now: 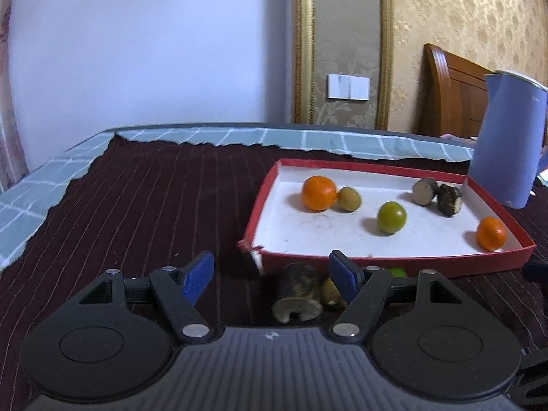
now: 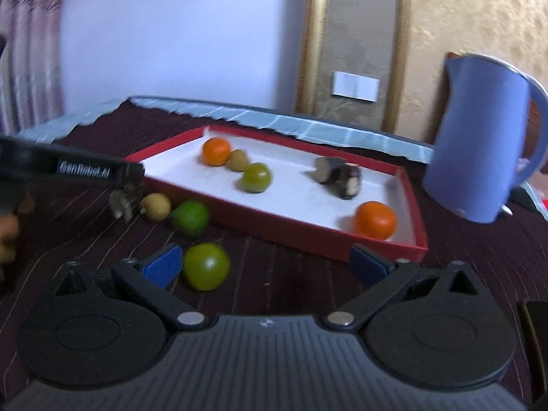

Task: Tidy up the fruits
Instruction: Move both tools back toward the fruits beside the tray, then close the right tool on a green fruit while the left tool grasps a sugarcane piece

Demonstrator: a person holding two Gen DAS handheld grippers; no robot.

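Observation:
A red tray with a white floor lies on the dark cloth. It holds two oranges, a kiwi, a green fruit and two dark brown pieces. My left gripper is open, with a brown piece and a small tan fruit between its fingers on the cloth. My right gripper is open, with a green fruit next to its left finger. Another green fruit and a tan fruit lie before the tray.
A blue jug stands right of the tray. The left gripper's body reaches in from the left in the right wrist view. The cloth ends at a checked sheet to the left and behind.

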